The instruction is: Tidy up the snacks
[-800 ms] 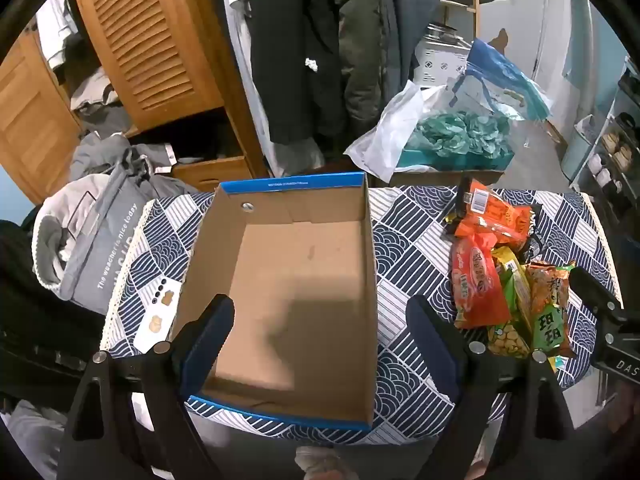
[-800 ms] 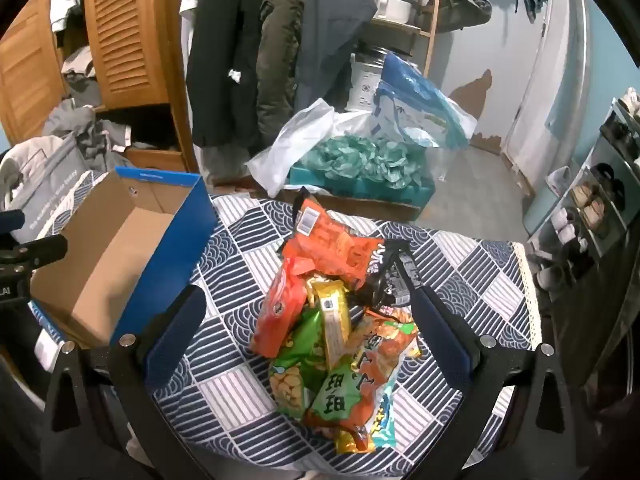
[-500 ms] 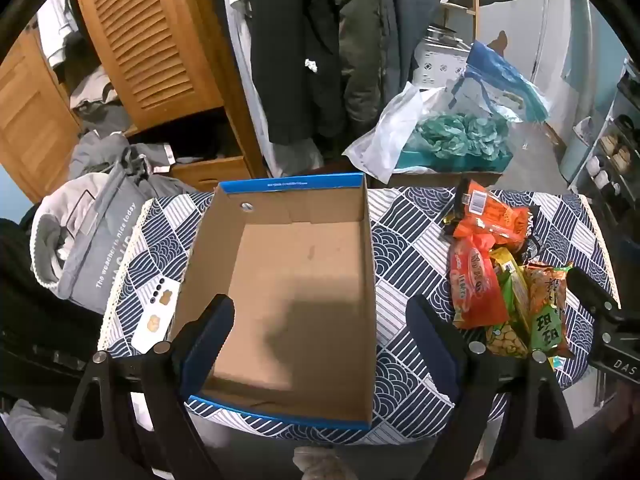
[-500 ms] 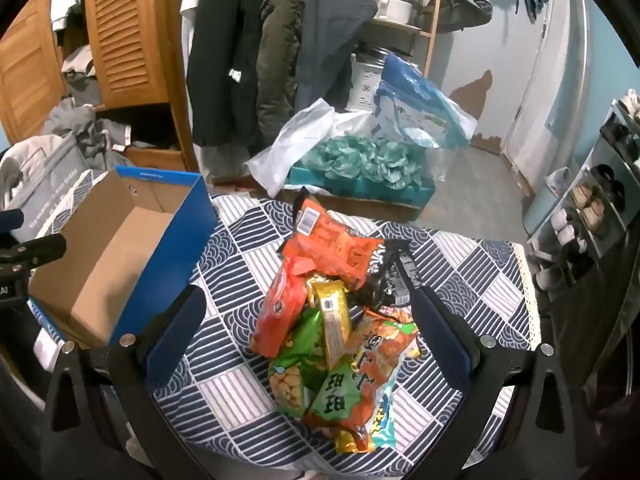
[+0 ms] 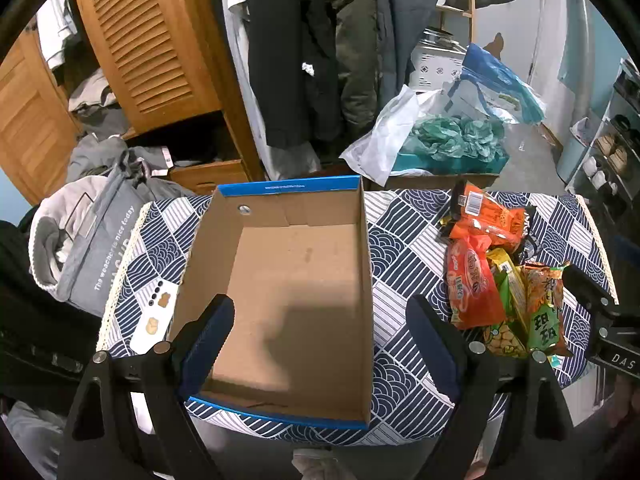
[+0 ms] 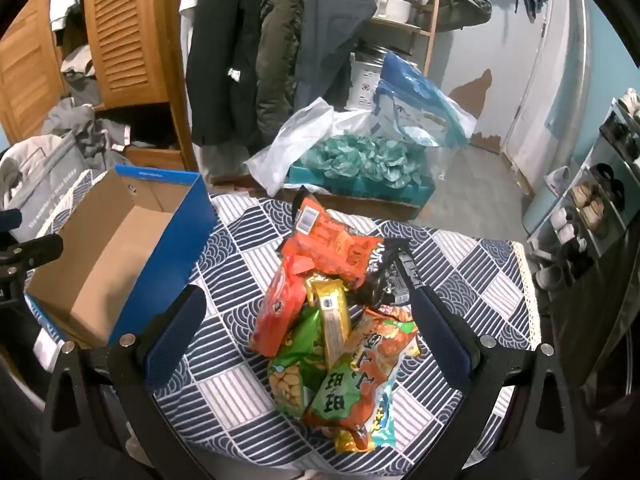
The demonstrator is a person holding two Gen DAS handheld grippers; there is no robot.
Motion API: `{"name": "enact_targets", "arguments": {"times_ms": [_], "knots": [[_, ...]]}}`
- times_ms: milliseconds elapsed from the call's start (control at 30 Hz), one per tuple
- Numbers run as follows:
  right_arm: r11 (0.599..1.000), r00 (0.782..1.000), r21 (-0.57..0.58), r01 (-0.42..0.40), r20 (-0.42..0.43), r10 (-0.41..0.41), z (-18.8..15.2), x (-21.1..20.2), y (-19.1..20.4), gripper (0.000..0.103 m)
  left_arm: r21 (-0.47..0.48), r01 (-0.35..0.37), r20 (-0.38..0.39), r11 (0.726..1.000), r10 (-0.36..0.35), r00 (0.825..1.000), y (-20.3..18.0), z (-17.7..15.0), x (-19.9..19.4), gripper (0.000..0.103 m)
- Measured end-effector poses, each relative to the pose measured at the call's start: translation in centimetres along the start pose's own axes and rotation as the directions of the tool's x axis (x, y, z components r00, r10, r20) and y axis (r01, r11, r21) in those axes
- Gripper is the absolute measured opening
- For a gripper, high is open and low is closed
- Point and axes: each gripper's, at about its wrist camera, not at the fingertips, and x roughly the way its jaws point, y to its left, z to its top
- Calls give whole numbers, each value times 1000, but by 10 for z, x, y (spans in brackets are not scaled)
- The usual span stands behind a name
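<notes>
- My right gripper (image 6: 308, 320), fingers spread and empty, hovers directly over the heap of crinkly foil snack packets (image 6: 332, 320) on the counter (image 6: 472, 276); their long axes run away from me.
- My left gripper (image 5: 320, 336), equally released, hangs over the empty blue-edged cardboard box (image 5: 288, 280).
- The right is nearer, I judge.

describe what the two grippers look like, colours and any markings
Both match: the left gripper and the right gripper each have two black angular arms with triangular cut-outs and round silver bolts, ending in dark navy padded fingers. In the left view, the right gripper's black body at the frame edge carries white letters reading "DAS". No cables or sleeves show.
</notes>
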Motion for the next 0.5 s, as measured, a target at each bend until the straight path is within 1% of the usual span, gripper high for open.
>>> {"name": "enact_targets", "arguments": {"times_ms": [500], "knots": [[1000, 1000, 0, -2, -1, 2, 0, 0, -2, 101, 6, 3, -7, 1000, -2, 1000, -4, -3, 3, 89]]}}
